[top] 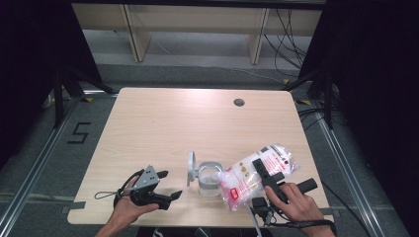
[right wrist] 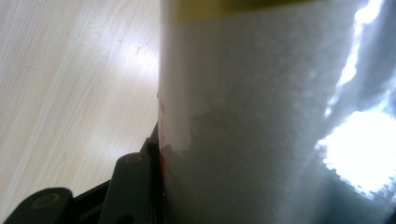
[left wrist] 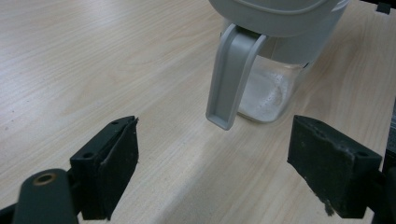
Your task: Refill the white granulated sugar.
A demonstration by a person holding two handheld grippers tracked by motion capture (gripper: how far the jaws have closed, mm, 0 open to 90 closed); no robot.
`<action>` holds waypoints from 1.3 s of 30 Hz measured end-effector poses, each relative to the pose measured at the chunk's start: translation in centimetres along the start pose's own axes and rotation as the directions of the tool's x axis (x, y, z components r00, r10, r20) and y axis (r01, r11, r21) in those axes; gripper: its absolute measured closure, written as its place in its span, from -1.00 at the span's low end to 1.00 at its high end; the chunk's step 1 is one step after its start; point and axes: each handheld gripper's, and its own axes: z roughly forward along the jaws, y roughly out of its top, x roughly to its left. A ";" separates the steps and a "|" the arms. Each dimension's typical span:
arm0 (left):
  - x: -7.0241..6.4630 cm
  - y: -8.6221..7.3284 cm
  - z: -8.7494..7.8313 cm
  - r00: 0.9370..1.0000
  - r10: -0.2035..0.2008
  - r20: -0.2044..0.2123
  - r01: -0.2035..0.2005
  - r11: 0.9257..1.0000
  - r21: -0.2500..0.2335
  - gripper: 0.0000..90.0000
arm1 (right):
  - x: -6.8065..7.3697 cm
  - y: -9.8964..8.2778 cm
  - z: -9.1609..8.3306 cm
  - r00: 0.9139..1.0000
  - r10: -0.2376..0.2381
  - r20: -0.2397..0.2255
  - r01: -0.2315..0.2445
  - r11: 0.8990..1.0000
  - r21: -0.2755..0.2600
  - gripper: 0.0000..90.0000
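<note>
At the bottom of the high view we see our two hands coming in over the near edge of the pale wooden table (top: 163,118). At lower left, our left gripper (top: 167,189), a black two-jaw tool with a grey three-cornered plate on top, lies tilted just above the tabletop with its jaws spread wide and nothing between them; in the left gripper view the two black pads (left wrist: 119,165) stand far apart over bare wood. At lower right, our right gripper (top: 262,170) points up and to the left, and its jaws are clamped about halfway on a clear plastic bag of white powder with red print (top: 254,177); in the right gripper view the bag (right wrist: 252,121) presses against the one black jaw we can see at lower left. The bag is lifted and slanted, its lower end hanging at the right rim of a small clear container with a grey collar and an open grey flip lid (top: 207,180). That container stands on the table between the two grippers, just right of the left one, with white powder at its bottom (left wrist: 266,93). Farther back, near the upper right of the tabletop, sits a round grey cable hole (top: 239,102).
</note>
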 end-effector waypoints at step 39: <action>-0.1 0.0 0.0 1.000 -0.004 -0.005 0.004 1.000 0.000 -0.65 | 0.1 0.0 -0.1 1.000 0.010 0.007 -0.010 1.000 0.014 0.24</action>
